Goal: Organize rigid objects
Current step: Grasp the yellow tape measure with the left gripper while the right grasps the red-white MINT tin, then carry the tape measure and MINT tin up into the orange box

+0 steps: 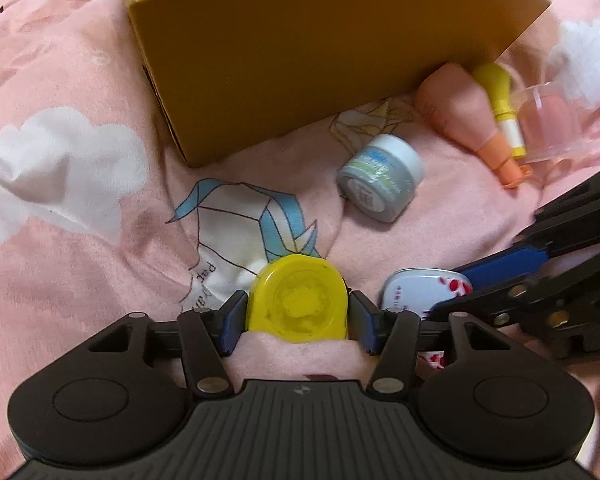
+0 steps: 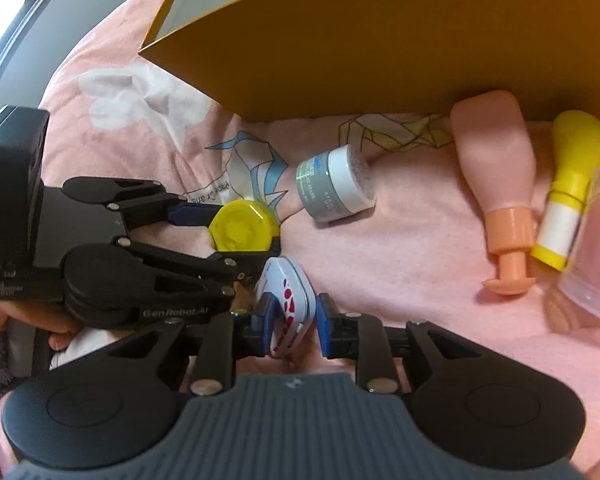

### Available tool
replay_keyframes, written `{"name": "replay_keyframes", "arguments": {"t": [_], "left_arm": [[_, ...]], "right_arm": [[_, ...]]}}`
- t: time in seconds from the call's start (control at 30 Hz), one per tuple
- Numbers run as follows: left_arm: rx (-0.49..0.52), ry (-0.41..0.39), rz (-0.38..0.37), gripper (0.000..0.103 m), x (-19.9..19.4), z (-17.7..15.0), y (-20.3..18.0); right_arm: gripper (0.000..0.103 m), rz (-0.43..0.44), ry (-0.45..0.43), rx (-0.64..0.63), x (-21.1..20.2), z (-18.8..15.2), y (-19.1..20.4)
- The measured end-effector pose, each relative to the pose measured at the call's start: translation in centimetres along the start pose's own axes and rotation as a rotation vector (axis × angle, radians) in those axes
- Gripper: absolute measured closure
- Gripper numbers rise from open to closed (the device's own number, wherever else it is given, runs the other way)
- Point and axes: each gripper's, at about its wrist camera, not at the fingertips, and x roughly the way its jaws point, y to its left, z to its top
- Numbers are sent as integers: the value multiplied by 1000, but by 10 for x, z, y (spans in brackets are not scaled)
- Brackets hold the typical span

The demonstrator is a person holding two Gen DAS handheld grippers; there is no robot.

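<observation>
My left gripper (image 1: pixel 298 316) is shut on a round yellow container (image 1: pixel 298 298), low over the pink bedspread; it also shows in the right wrist view (image 2: pixel 242 227). My right gripper (image 2: pixel 294 326) is shut on a white tin with red marks (image 2: pixel 288 296), held on edge beside the left gripper; the tin also shows in the left wrist view (image 1: pixel 424 290). A grey-and-white jar (image 1: pixel 380 178) lies on its side. A peach bottle (image 2: pixel 496 176), a yellow bottle (image 2: pixel 568 184) and a clear cup (image 2: pixel 596 256) lie to the right.
An open orange box (image 1: pixel 300 52) with a white inside stands at the back on the bedspread (image 1: pixel 80 240); it fills the top of the right wrist view (image 2: pixel 380 52). The peach and yellow bottles lie against its front wall.
</observation>
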Motion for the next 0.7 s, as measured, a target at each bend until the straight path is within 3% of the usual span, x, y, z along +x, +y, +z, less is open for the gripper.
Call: {"name": "replay_keyframes", "arguments": {"t": [0.1,0.2,0.37,0.7], "left_arm": [[-30,-18,-45,42,-9,-5,5],[-39,-38,-43,42,-15,-8,3],[-69,-77,-70,42,-30,-16,5],[-143,-151,-87,42,-48,-16,10]], "right_arm": [[75,27,18,2,4,0,0],[73,22,43,38,10,2,-5],[78,38,37,77,11,2,-12],[85,-72,-202,102,-48,3,-17]]}}
